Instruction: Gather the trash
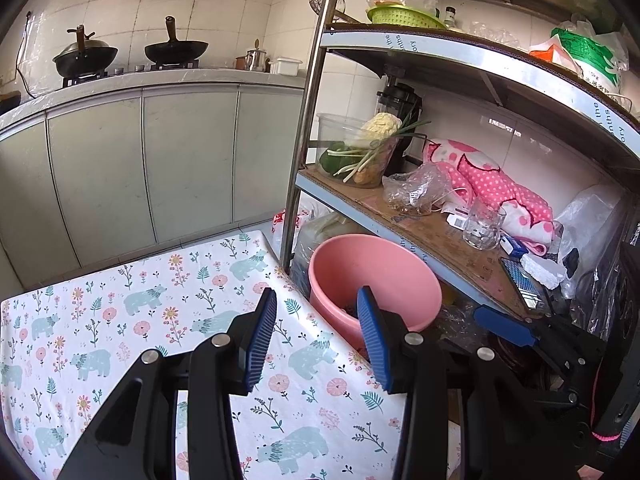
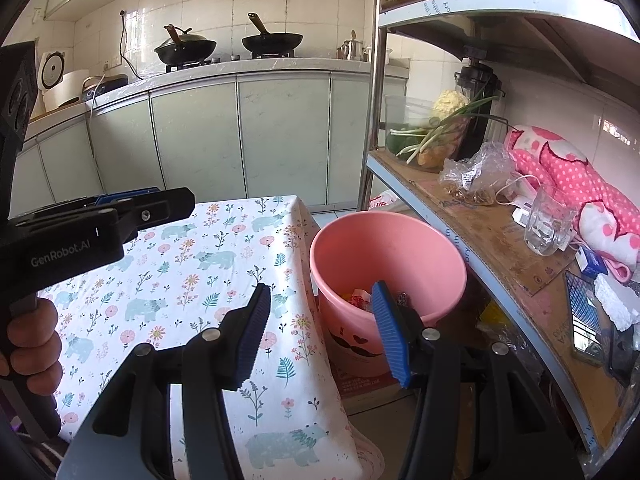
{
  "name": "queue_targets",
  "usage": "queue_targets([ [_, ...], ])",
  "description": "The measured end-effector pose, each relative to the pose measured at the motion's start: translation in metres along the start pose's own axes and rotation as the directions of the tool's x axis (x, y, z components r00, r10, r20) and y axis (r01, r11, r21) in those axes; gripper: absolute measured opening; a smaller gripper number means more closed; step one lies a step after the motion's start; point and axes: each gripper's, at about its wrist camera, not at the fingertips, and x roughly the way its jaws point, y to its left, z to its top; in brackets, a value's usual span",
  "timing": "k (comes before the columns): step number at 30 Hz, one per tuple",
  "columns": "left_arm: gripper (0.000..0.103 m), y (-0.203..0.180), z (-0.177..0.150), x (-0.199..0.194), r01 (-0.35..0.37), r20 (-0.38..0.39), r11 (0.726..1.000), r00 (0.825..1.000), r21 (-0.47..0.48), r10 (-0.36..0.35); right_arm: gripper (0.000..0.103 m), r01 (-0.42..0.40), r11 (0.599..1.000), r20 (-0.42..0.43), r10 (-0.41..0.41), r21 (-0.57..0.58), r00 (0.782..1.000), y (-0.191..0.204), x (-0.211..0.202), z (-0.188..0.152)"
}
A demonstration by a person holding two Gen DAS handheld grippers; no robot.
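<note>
A pink bucket point(image 1: 376, 276) stands on the floor between the table and the metal rack; in the right wrist view the pink bucket point(image 2: 388, 248) holds several pieces of trash point(image 2: 358, 300) at its bottom. My left gripper point(image 1: 320, 336) is open and empty, above the table's right edge next to the bucket. My right gripper point(image 2: 324, 328) is open and empty, above the table corner and the bucket's near rim. The right gripper also shows in the left wrist view point(image 1: 504, 328), and the left gripper in the right wrist view point(image 2: 120, 204).
The table with a floral bear cloth point(image 1: 120, 320) fills the lower left. A metal rack point(image 2: 480, 232) to the right holds a glass mug point(image 2: 550, 220), a plastic bag point(image 2: 476, 176), pink cloth and vegetables. Cabinets and woks point(image 1: 176, 50) stand behind.
</note>
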Motion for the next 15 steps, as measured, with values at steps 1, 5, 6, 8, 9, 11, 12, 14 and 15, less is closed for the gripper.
queue_targets([
  [1, 0.042, -0.0004, 0.0, -0.0005, 0.0, 0.001, 1.0, 1.0, 0.002, 0.0, 0.053, -0.001, 1.0, 0.0, 0.001, 0.0, 1.0, -0.0002, -0.0003, 0.0],
  [5, 0.042, -0.0016, 0.0002, -0.0026, 0.006, 0.004, 1.0, 1.0, 0.003, -0.006, 0.054, 0.0, 1.0, 0.004, 0.0, -0.001, 1.0, -0.0004, -0.0019, 0.0],
  [6, 0.042, -0.0024, 0.0001, -0.0036, 0.01, 0.005, 1.0, 1.0, 0.002, -0.01, 0.053, 0.0, 1.0, 0.006, 0.0, -0.001, 1.0, -0.0009, -0.0026, 0.0001],
  [8, 0.042, -0.0041, 0.0, -0.0053, 0.014, 0.01, 1.0, 1.0, 0.008, -0.014, 0.054, 0.001, 1.0, 0.007, -0.001, -0.003, 1.0, -0.0009, -0.0041, -0.0003],
  [9, 0.042, -0.0051, -0.0003, -0.0062, 0.013, 0.013, 1.0, 1.0, 0.011, -0.013, 0.054, 0.001, 1.0, 0.008, -0.001, -0.003, 1.0, -0.0009, -0.0046, -0.0006],
  [11, 0.042, -0.0061, -0.0008, -0.0074, 0.017, 0.015, 1.0, 1.0, 0.014, -0.017, 0.054, 0.001, 1.0, 0.01, -0.001, -0.003, 1.0, -0.0002, -0.005, -0.0003],
  [12, 0.042, -0.0063, -0.0009, -0.008, 0.016, 0.015, 1.0, 1.0, 0.013, -0.016, 0.054, 0.001, 1.0, 0.013, -0.001, -0.003, 1.0, -0.0003, -0.0056, -0.0004],
  [14, 0.042, -0.0067, -0.0009, -0.0084, 0.016, 0.017, 1.0, 1.0, 0.016, -0.016, 0.054, 0.0, 1.0, 0.014, 0.0, -0.003, 1.0, 0.0002, -0.0064, -0.0003],
  [15, 0.042, -0.0068, -0.0009, -0.0087, 0.015, 0.018, 1.0, 1.0, 0.016, -0.015, 0.054, 0.0, 1.0, 0.015, 0.0, -0.003, 1.0, 0.0007, -0.0071, -0.0003],
])
